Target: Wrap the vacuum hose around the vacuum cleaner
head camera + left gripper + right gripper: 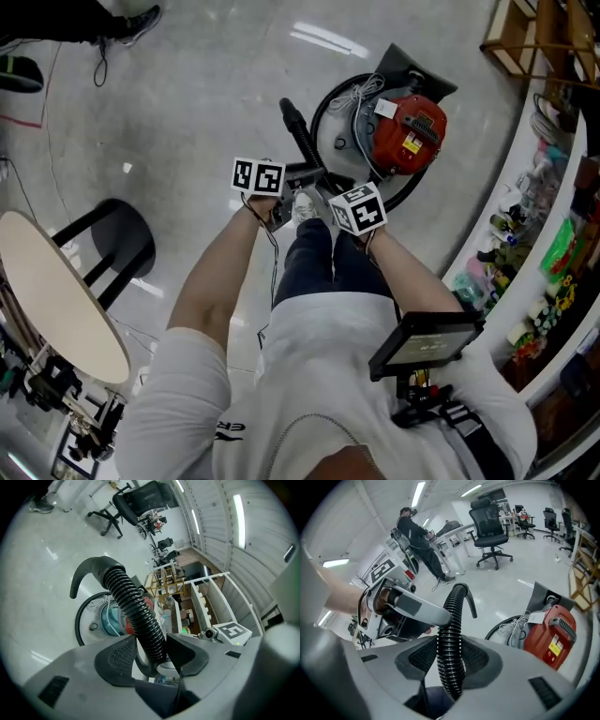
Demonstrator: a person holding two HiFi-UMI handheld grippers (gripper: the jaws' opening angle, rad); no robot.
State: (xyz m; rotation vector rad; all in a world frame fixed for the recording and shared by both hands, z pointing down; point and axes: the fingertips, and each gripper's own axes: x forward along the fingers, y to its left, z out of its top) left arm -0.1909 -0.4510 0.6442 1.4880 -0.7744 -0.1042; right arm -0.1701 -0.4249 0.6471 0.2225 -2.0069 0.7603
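**Vacuum hose [126, 597] up between both grippers, cleaner on the floor**

Floor [206, 84]: glossy pale grey, with light streaks reflected on it. The room is an open office. On the right, long curved shelves [553, 272] are packed with small colourful goods, and a wooden rack [539, 37] stands past them. On the left is a round beige table [56, 300] with a black stool [117, 239] just beside it. The right gripper view shows office chairs [490, 524] further back and a person [419, 536] standing by desks.

Counts:
- One vacuum cleaner [405, 131], red top and metal drum, upright on the floor ahead of the wearer's feet.
- One hose, black and ribbed, with a smooth curved end piece.
- One white cord bundle [361, 94] on the drum.
- Two grippers and two marker cubes [258, 176], one per gripper.
- One table, one stool, one bystander.
- At least three office chairs; the far ones are too small to count.

Hose: it rises in front of the wearer's legs, near the cleaner, passing through both grippers, and its end sticks up past them. A black loop round the cleaner's base looks like more hose.

Left gripper [151, 637]: jaws spread around the hose. It leans on one pad, with a sliver of gap at the other.

Right gripper [450, 639]: jaws pinching the hose, both pads on it. The left gripper sits just beyond it on the same stretch.
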